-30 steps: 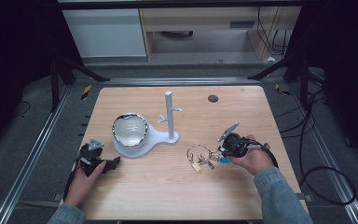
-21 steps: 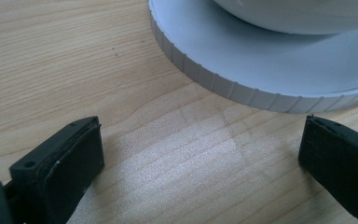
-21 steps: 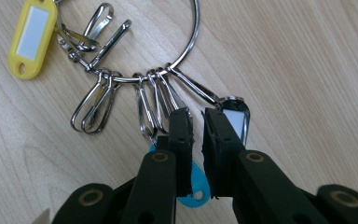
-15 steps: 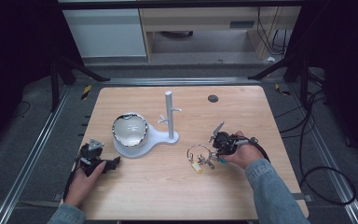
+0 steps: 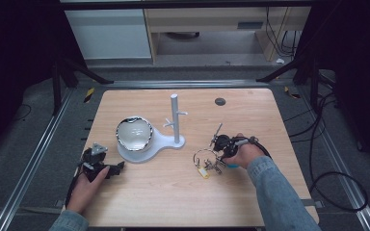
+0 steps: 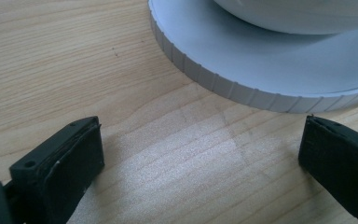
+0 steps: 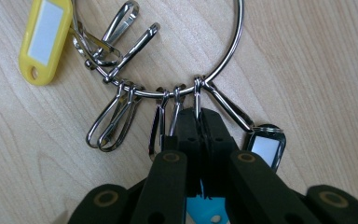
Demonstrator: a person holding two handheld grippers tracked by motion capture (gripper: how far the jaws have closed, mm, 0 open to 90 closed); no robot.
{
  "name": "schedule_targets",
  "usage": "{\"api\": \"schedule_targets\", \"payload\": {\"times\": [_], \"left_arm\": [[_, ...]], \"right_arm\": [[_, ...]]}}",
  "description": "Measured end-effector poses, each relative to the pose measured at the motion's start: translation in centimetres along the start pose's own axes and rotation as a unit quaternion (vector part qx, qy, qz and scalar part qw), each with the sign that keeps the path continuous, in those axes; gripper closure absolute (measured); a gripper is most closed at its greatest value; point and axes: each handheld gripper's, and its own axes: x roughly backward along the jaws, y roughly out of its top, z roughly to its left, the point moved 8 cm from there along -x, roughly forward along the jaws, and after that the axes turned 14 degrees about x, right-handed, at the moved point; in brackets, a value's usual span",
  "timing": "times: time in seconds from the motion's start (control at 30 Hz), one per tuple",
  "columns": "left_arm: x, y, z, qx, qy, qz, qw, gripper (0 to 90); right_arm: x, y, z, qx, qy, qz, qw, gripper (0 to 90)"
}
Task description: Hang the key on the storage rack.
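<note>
Pale wooden tabletop [image 5: 173, 192] fills the middle of the high view, dark floor all round and bare wood along its lower edge. Left of centre stands a white peg stand [image 5: 175, 126] whose round base carries a white bowl [image 5: 134, 133]. At lower left the left gripper [image 5: 107, 171] lies low on the wood, forearm rising from the bottom edge, jaws wide apart and holding nothing, just short of the base. Right of centre the right gripper [image 7: 196, 122], reached inward, has just closed; its jaws pinch a clip on the key ring [image 7: 193, 60], beside a yellow tag [image 7: 44, 39].
</note>
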Motion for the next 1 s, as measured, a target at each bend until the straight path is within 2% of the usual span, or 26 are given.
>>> {"api": "schedule_targets", "payload": {"times": [0.07, 0.1, 0.17, 0.23, 0.33, 0.43, 0.57, 0.6, 0.63, 0.73, 0.77, 1.0], "left_arm": [[0.0, 0.0, 0.0, 0.0, 0.0, 0.0, 1.0, 0.0], [0.0, 0.0, 0.0, 0.0, 0.0, 0.0, 1.0, 0.0], [0.0, 0.0, 0.0, 0.0, 0.0, 0.0, 1.0, 0.0], [0.0, 0.0, 0.0, 0.0, 0.0, 0.0, 1.0, 0.0], [0.0, 0.0, 0.0, 0.0, 0.0, 0.0, 1.0, 0.0], [0.0, 0.0, 0.0, 0.0, 0.0, 0.0, 1.0, 0.0], [0.0, 0.0, 0.0, 0.0, 0.0, 0.0, 1.0, 0.0], [0.0, 0.0, 0.0, 0.0, 0.0, 0.0, 1.0, 0.0], [0.0, 0.0, 0.0, 0.0, 0.0, 0.0, 1.0, 0.0], [0.0, 0.0, 0.0, 0.0, 0.0, 0.0, 1.0, 0.0], [0.0, 0.0, 0.0, 0.0, 0.0, 0.0, 1.0, 0.0], [0.0, 0.0, 0.0, 0.0, 0.0, -0.001, 1.0, 0.0]], "right_arm": [[0.0, 0.1, 0.0, -0.002, 0.006, 0.004, 1.0, 88.4], [0.0, 0.1, 0.0, -0.011, 0.019, 0.004, 0.9998, 88.6], [0.1, 0.2, 0.0, -0.012, 0.023, 0.002, 0.9997, 88.6], [0.7, 0.3, 0.1, -0.016, 0.03, -0.006, 0.9994, 88.6], [1.7, 0.4, 0.1, -0.013, 0.028, -0.002, 0.9995, 88.7], [3.4, 0.6, 0.2, -0.004, 0.027, 0.004, 0.9996, 88.7], [5.2, 0.8, -0.2, 0.001, 0.017, 0.006, 0.9998, 88.7], [5.2, 0.8, -0.2, 0.001, 0.017, 0.006, 0.9998, 88.7], [6.2, 1.1, -0.5, 0.002, 0.012, 0.002, 0.9999, 88.7], [7.0, 1.4, -0.7, 0.004, 0.008, 0.003, 1.0, 88.7], [7.9, 1.7, -1.0, 0.007, 0.005, 0.003, 1.0, 88.7], [9.8, 2.3, -1.6, 0.012, -0.008, 0.007, 0.9999, 88.8]]}}
